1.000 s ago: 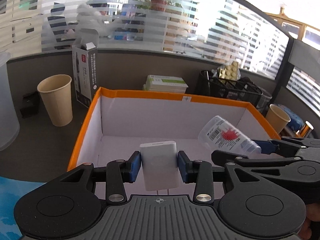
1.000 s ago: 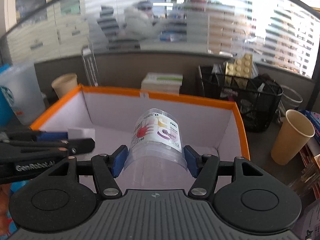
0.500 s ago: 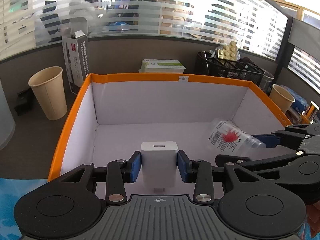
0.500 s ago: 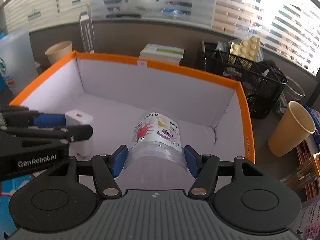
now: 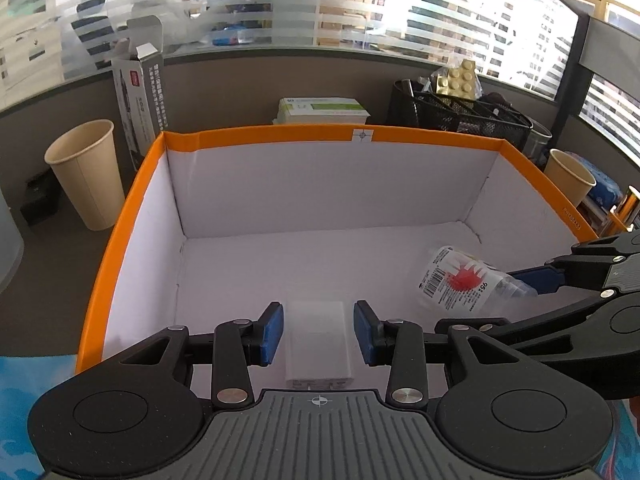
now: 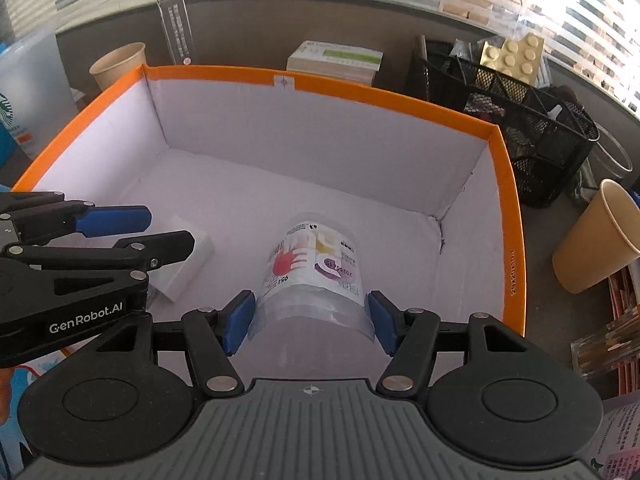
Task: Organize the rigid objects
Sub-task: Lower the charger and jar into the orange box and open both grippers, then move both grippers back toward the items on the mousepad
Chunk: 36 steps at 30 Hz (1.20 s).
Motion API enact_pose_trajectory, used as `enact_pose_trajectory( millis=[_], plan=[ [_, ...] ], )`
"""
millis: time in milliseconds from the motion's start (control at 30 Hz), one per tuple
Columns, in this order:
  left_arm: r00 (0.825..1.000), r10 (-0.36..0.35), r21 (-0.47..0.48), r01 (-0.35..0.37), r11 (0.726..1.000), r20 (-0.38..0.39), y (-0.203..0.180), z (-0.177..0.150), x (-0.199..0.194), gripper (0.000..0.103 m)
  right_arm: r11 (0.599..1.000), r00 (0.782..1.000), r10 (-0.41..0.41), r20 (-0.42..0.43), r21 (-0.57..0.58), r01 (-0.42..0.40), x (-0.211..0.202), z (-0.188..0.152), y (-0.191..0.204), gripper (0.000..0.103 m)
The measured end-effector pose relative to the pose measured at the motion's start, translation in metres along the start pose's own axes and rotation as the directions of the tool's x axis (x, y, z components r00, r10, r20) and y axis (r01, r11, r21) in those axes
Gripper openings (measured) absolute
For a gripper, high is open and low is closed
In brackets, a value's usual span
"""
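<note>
Over the last second I have tipped both tools down into the white, orange-rimmed cardboard box (image 5: pixel 362 135). My left tool (image 5: pixel 319 327) clamps the white rectangular charger block (image 5: pixel 318 344), seemingly low over the near floor; my right tool (image 6: pixel 311 317) grips the clear labelled plastic bottle (image 6: pixel 314 276) beside it. Release comes next.

One box (image 5: pixel 132 200), one charger (image 5: pixel 318 344), one bottle (image 6: pixel 316 268), two paper cups (image 5: pixel 86 172).

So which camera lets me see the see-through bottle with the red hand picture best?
The right wrist view. There the clear bottle sits big in the middle, held in the right tongs, red hand and label facing you. In the left wrist view it is off to the right side, smaller and tilted, showing its barcode.
</note>
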State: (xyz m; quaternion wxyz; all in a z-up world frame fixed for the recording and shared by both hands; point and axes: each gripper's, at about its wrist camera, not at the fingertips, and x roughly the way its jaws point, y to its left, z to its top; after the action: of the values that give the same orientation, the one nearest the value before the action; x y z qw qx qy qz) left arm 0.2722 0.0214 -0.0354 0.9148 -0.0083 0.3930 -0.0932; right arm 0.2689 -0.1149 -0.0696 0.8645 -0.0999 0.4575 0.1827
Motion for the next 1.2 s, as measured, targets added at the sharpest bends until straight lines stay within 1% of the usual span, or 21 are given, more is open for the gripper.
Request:
enact_pose_trajectory(
  millis=[267,467,500,533,567,633,667,733,767,800,867,933,1033,1133,1200],
  plan=[
    [1.000,0.017,-0.003,-0.017,1.000,-0.002,-0.001,0.000,0.001,0.037,1.000,1.000,-0.016,-0.008,0.000,0.016,0.000,0.001,0.002,0.062],
    [0.999,0.035,-0.018,-0.035,0.999,0.003,0.003,0.002,-0.001,0.042,1.000,1.000,-0.029,0.000,0.001,0.029,-0.001,0.002,0.004,0.064],
    [0.999,0.037,-0.027,-0.036,0.999,0.019,0.005,0.002,-0.005,0.044,1.000,1.000,-0.026,0.003,0.001,0.026,-0.001,0.002,0.004,0.066],
    [0.999,0.034,-0.027,-0.034,0.999,0.032,0.005,0.003,-0.010,0.051,1.000,1.000,-0.020,0.007,0.002,0.020,-0.002,0.002,0.005,0.071],
    [0.998,0.037,-0.027,-0.035,0.999,0.047,0.006,0.004,-0.015,0.057,1.000,1.000,-0.014,0.014,0.003,0.014,-0.004,0.002,0.005,0.073],
    [0.995,0.052,-0.025,-0.050,0.998,0.084,0.006,0.007,-0.027,0.062,1.000,0.999,-0.022,0.034,-0.004,0.022,-0.009,0.003,0.009,0.077],
    [0.994,0.050,-0.025,-0.048,0.999,0.096,0.006,0.009,-0.033,0.065,0.999,0.998,-0.031,0.047,-0.017,0.032,-0.013,0.003,0.012,0.078],
    [0.991,0.052,-0.032,-0.048,0.998,0.127,0.008,0.012,-0.048,0.068,0.998,0.995,-0.056,0.084,-0.034,0.059,-0.024,0.005,0.016,0.082],
    [0.988,0.052,-0.035,-0.047,0.998,0.145,0.009,0.014,-0.056,0.071,0.997,0.992,-0.065,0.104,-0.041,0.069,-0.031,0.006,0.017,0.082],
    [0.984,0.049,-0.041,-0.043,0.998,0.169,0.010,0.015,-0.067,0.074,0.996,0.991,-0.069,0.118,-0.043,0.074,-0.037,0.007,0.018,0.083],
    [0.974,0.051,-0.054,-0.040,0.998,0.219,0.012,0.017,-0.090,0.090,0.996,0.986,-0.070,0.151,-0.035,0.076,-0.052,0.008,0.018,0.084],
    [0.956,0.072,-0.065,-0.056,0.996,0.286,0.014,0.019,-0.116,0.096,0.996,0.978,-0.075,0.194,-0.027,0.082,-0.069,0.008,0.018,0.087],
    [0.926,0.109,-0.079,-0.086,0.993,0.361,0.016,0.019,-0.150,0.102,0.995,0.960,-0.088,0.267,-0.024,0.098,-0.095,0.004,0.023,0.089],
    [0.906,0.124,-0.096,-0.093,0.991,0.405,0.019,0.017,-0.177,0.103,0.994,0.943,-0.090,0.320,-0.027,0.104,-0.120,-0.002,0.029,0.091],
    [0.892,0.135,-0.100,-0.101,0.990,0.432,0.020,0.013,-0.194,0.103,0.993,0.928,-0.096,0.361,-0.035,0.116,-0.137,-0.010,0.034,0.093]
  ],
)
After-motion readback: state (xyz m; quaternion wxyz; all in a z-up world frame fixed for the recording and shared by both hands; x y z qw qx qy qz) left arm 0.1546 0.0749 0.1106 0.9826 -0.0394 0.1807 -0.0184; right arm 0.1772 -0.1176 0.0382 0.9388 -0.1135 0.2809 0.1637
